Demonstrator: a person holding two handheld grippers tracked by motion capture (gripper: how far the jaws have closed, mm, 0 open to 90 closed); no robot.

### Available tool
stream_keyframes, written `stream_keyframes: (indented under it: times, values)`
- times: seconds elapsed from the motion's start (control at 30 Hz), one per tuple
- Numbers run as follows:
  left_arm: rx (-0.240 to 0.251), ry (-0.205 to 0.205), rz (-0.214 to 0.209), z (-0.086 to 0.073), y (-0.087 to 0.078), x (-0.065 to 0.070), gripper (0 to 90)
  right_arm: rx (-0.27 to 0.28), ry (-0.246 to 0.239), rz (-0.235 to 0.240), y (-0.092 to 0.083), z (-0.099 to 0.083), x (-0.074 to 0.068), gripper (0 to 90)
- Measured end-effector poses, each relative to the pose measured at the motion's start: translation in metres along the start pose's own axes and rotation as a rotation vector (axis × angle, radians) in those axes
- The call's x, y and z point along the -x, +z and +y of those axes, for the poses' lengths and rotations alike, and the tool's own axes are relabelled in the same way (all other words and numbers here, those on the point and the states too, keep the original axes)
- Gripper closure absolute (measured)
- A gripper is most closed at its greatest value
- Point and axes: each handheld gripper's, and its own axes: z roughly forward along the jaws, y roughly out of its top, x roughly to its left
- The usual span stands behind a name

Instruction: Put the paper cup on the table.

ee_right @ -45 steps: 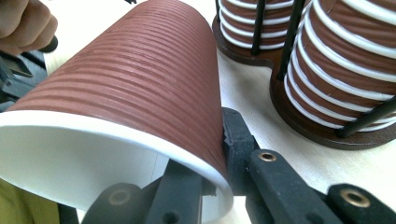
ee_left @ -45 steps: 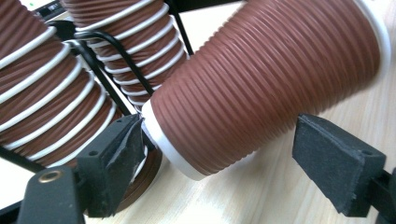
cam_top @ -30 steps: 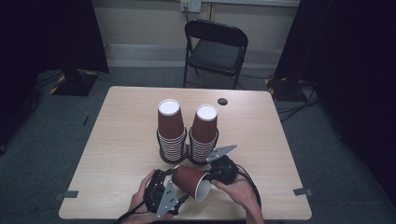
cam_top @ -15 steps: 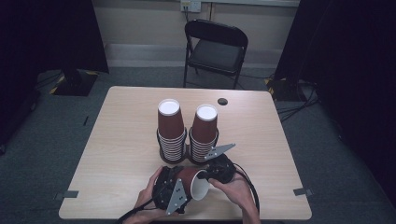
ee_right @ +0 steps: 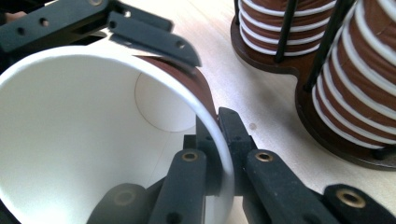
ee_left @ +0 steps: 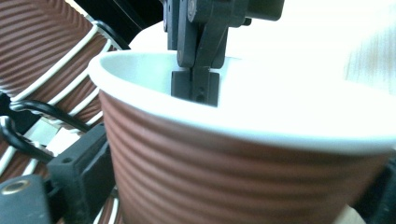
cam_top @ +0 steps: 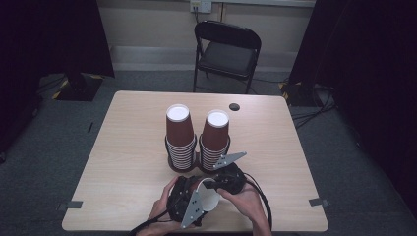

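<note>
- Two grippers meet at the near edge of the table, both at a single brown ribbed paper cup held on its side just above the tabletop, in front of the two cup stacks.
- Right gripper: jaws pinched together on the cup's rim, one jaw inside against the white lining, one outside on the brown wall. The grip is the same as a second ago.
- Left gripper: its jaws have just been opening and now stand wide apart around the cup's body. In the right gripper view one black jaw lies along the outer wall near the base; whether it touches the wall I cannot tell. A second ago the cup sat clamped between these jaws.
- Cup position: compared with the earlier high view, it lies slightly closer to the person, mouth turned toward the right hand.
- Left hand has shifted a little across the table since the earlier frame; the right hand has kept its place.
- Left stack and right stack stand upright in their black holder, unchanged, just beyond the grippers.
</note>
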Motion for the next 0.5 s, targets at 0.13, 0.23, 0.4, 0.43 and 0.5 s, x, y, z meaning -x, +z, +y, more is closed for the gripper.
stream_keyframes:
  times: [0.13,0.23,0.4,0.43,0.5]
  values:
    - [0.014,-0.011,0.009,0.0027,0.0000,0.0016,4.8,-0.003,0.009,0.008,0.0018,0.0006,-0.0008,88.0]
    - [0.013,0.003,0.023,0.0044,0.0016,0.0025,2.6,-0.012,0.008,0.009,0.0047,0.0013,-0.0025,87.9]
    - [0.035,-0.019,0.021,0.0066,0.0022,0.0027,5.1,-0.011,0.019,0.017,0.0047,0.0014,-0.0022,87.9]
    - [0.030,-0.015,0.014,0.0074,0.0023,0.0031,5.1,-0.011,0.019,0.017,0.0047,0.0014,-0.0022,87.9]
    - [0.030,-0.011,0.010,0.0077,0.0030,0.0036,6.0,-0.018,0.013,0.011,0.0058,0.0011,-0.0031,87.8]
